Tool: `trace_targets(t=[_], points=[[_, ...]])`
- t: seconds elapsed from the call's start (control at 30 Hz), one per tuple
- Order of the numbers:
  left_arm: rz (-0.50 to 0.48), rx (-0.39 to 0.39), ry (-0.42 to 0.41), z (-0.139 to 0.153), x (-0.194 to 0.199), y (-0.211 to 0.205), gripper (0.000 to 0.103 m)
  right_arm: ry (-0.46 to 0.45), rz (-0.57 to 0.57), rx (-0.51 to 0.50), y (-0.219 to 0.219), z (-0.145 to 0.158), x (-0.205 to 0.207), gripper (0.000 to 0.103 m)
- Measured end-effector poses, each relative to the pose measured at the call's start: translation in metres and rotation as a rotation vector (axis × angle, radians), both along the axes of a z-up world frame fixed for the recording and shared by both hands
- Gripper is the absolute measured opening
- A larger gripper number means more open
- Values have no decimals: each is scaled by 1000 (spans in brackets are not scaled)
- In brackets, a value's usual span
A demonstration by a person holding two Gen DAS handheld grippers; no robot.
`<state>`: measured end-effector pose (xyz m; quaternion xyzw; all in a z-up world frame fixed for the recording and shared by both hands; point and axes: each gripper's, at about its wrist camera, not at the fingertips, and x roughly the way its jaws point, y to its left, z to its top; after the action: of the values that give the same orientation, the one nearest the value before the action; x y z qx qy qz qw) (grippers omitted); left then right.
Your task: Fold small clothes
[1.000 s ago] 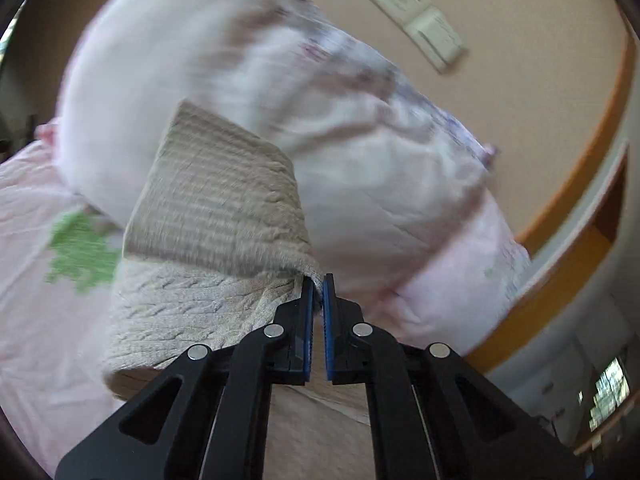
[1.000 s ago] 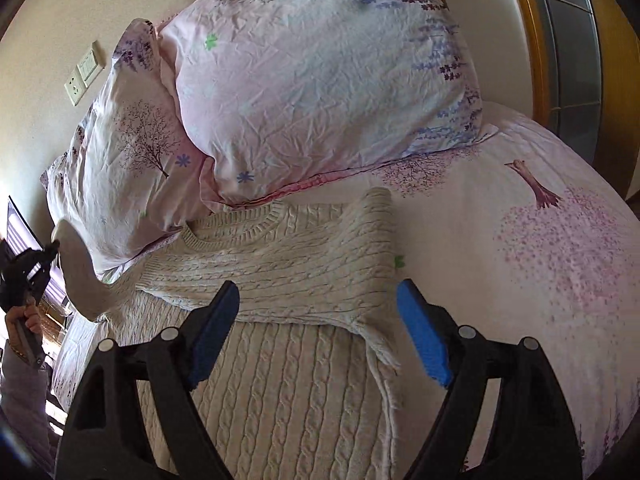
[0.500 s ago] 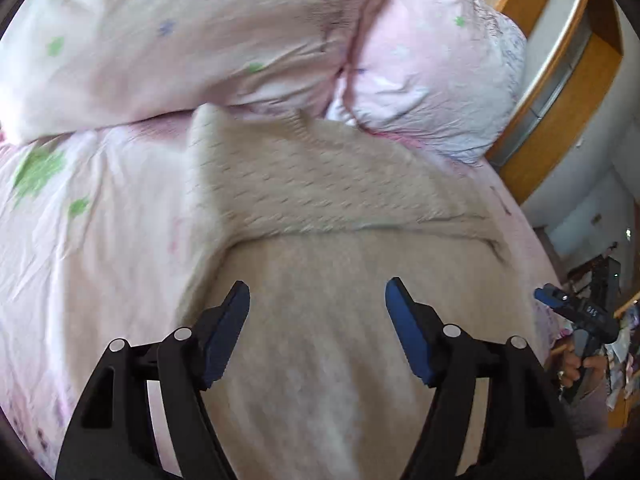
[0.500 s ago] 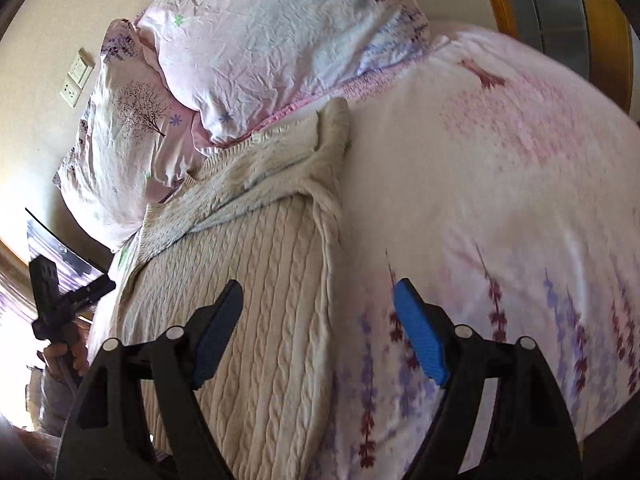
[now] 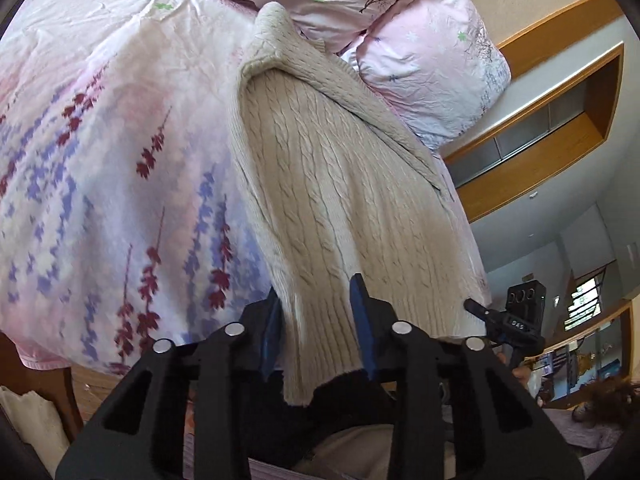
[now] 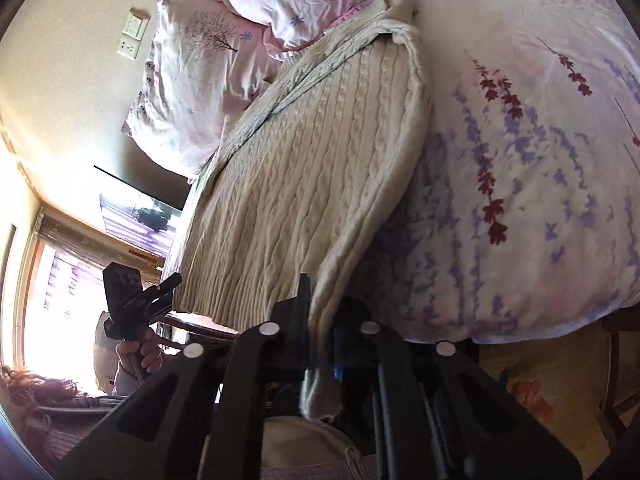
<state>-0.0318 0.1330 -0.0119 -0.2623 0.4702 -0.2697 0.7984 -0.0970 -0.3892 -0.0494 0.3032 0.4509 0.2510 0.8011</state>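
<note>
A cream cable-knit sweater (image 5: 320, 184) lies on the bed with both sleeves folded across its chest. Its ribbed hem hangs over the near edge of the bed. My left gripper (image 5: 316, 312) has its jaws partly closed around the hem's left corner, and the fabric sits between the blue pads. In the right wrist view the sweater (image 6: 304, 184) runs away from me. My right gripper (image 6: 320, 320) is shut on the hem's right corner.
Two pink floral pillows (image 5: 424, 56) lie at the head of the bed, just beyond the sweater's collar. The floral duvet (image 5: 104, 168) covers the bed. A wooden bed frame (image 6: 560, 376) shows below the duvet edge. A wall socket (image 6: 130, 40) is on the beige wall.
Both grippers have dropped from the sweater's upper part down to the hem at the near bed edge. The left gripper let go of the sleeve, and both jaws have closed onto hem corners.
</note>
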Motion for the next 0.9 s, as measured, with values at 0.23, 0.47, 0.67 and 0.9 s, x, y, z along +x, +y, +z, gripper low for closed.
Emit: trace_targets(t=[0.23,0.47,0.67,0.9], points=[[-9,-78,-99,41,53,1,6,-244,-60,17,-11,70,47,7],[209,38,-330,99,212,-4,7,-383,-261,125,-39,109,196,12],[272,116,-77,55,285,-6,60,-209,-417,74,-44,68,248,79],[154,7,3,17,271,9,63,-236,-343,-72,-33,67,234,79]])
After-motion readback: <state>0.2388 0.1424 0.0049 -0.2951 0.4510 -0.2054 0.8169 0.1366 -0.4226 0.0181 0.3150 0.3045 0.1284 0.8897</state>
